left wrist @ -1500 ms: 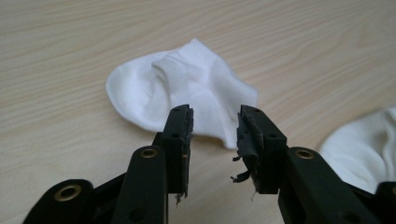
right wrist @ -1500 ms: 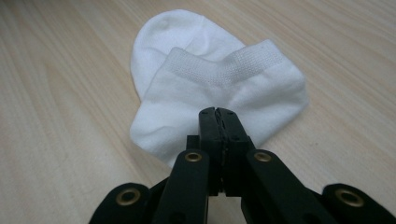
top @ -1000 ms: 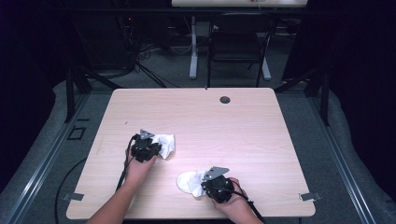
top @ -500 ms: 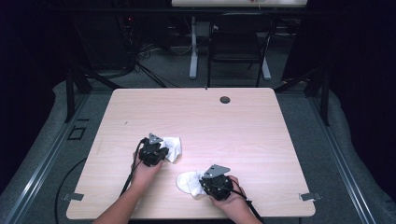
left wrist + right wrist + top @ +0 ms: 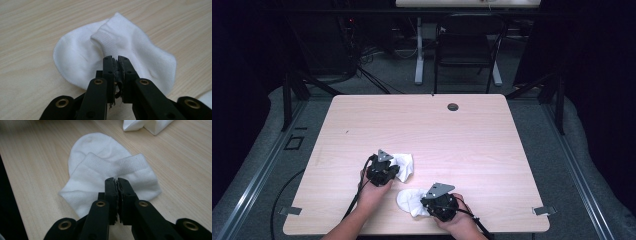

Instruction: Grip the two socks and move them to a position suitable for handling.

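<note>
Two white ankle socks lie near the table's front edge. In the high view my left gripper (image 5: 388, 170) is shut on the left sock (image 5: 406, 164). In the left gripper view the jaws pinch that sock's ribbed cuff (image 5: 110, 41), and the rest of the sock (image 5: 77, 57) spreads flat on the wood. Right of it, my right gripper (image 5: 426, 202) is shut on the second sock (image 5: 408, 200). The right gripper view has its jaws closed on the cuff band (image 5: 117, 166) of that folded sock (image 5: 95, 145). The two socks lie close together without touching.
The light wooden table (image 5: 472, 135) has a round cable hole (image 5: 453, 107) near its far edge. A black chair (image 5: 464, 47) and a desk leg stand beyond it. The left sock's edge (image 5: 147, 125) lies at the top of the right gripper view.
My left gripper has carried its sock to the right and toward the near edge, closing in on the second sock. The right gripper has barely moved.
</note>
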### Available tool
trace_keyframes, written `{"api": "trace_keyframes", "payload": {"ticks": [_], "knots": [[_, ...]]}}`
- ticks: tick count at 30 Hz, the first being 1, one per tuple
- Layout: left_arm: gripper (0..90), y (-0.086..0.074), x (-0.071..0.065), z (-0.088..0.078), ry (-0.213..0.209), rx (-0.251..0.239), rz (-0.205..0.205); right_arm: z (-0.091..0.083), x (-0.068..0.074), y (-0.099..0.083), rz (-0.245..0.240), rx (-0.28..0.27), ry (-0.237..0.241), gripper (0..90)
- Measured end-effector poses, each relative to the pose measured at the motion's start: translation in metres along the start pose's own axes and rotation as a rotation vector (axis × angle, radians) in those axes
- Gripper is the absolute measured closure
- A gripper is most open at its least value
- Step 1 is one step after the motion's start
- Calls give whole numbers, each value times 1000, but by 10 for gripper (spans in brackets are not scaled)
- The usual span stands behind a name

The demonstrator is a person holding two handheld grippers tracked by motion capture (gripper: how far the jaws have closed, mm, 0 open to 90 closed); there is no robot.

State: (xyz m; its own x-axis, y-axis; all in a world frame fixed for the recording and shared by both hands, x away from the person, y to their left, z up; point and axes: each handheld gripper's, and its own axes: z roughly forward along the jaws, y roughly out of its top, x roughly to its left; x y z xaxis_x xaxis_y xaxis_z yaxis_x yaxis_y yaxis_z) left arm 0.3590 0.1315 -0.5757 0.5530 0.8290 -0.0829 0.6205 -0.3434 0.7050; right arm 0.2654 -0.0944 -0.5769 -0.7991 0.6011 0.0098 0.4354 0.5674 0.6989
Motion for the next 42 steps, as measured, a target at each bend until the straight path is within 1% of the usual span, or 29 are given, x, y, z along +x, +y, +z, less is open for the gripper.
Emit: {"api": "trace_keyframes", "payload": {"ticks": [3, 4, 8, 9, 12, 13, 14, 15, 16, 17, 18, 19, 20, 21, 23, 25, 28, 29, 33, 35, 36, 37, 38, 39, 40, 41, 42], "knots": [[853, -2, -3, -1, -7, -2, -2, 0, 1, 0, 2, -7, 7, 871], [853, -3, -4, -2, -14, -3, -1, 0, 1, 0, -3, -2, 10, 870], [836, -3, -6, -5, -24, 2, 18, -1, 1, -1, -4, -3, 11, 865], [827, -3, -6, -7, -23, -4, 28, 0, 1, -1, -1, -7, 11, 861], [785, -4, -6, -18, -22, -31, 37, -1, -1, 1, 12, 0, 6, 846], [775, -7, -7, -27, -38, -43, 42, -3, -1, 2, 31, -12, -1, 842], [774, -7, -7, -27, -38, -43, 42, -3, -1, 2, 31, -12, -1, 842], [774, -11, -8, -33, -53, -41, 58, -5, -1, 2, 40, -17, -6, 841], [775, -13, -8, -36, -62, -35, 64, -8, -2, 2, 45, -22, -12, 840], [778, -18, -10, -40, -79, -23, 74, -9, -3, 2, 55, -27, -13, 839], [781, -21, -11, -42, -91, -14, 70, -10, -3, 2, 66, -25, -15, 839], [783, -24, -13, -44, -112, -3, 75, -11, -4, 2, 65, -23, -16, 839], [783, -27, -15, -46, -123, 1, 78, -10, -5, 1, 69, -21, -20, 840], [783, -29, -17, -48, -132, 8, 88, -9, -6, 1, 74, -8, -23, 842], [783, -32, -21, -50, -148, 6, 96, -8, -6, 1, 74, -4, -23, 844], [782, -35, -25, -49, -157, 5, 106, -6, -6, 1, 72, 2, -27, 846], [782, -38, -27, -46, -169, 16, 115, -3, -7, 1, 68, 12, -31, 850], [782, -39, -28, -45, -175, 18, 112, -2, -7, 1, 69, 10, -32, 850], [782, -41, -32, -45, -179, 24, 125, -1, -8, 2, 68, 4, -31, 850], [781, -41, -34, -45, -183, 39, 131, -1, -9, 2, 64, 4, -30, 850], [780, -42, -35, -45, -181, 45, 140, 0, -9, 2, 72, 2, -30, 851], [779, -42, -36, -45, -178, 48, 143, 1, -10, 3, 67, 4, -32, 850], [777, -43, -36, -44, -172, 65, 156, 2, -10, 3, 73, -4, -31, 849], [774, -44, -36, -44, -169, 79, 157, 2, -11, 4, 67, 0, -29, 848], [768, -45, -36, -43, -164, 77, 157, 3, -12, 5, 66, -2, -30, 848], [765, -45, -35, -44, -165, 84, 164, 4, -12, 6, 73, 2, -29, 848], [761, -46, -35, -45, -162, 85, 160, 5, -13, 8, 65, 4, -30, 848]]}}
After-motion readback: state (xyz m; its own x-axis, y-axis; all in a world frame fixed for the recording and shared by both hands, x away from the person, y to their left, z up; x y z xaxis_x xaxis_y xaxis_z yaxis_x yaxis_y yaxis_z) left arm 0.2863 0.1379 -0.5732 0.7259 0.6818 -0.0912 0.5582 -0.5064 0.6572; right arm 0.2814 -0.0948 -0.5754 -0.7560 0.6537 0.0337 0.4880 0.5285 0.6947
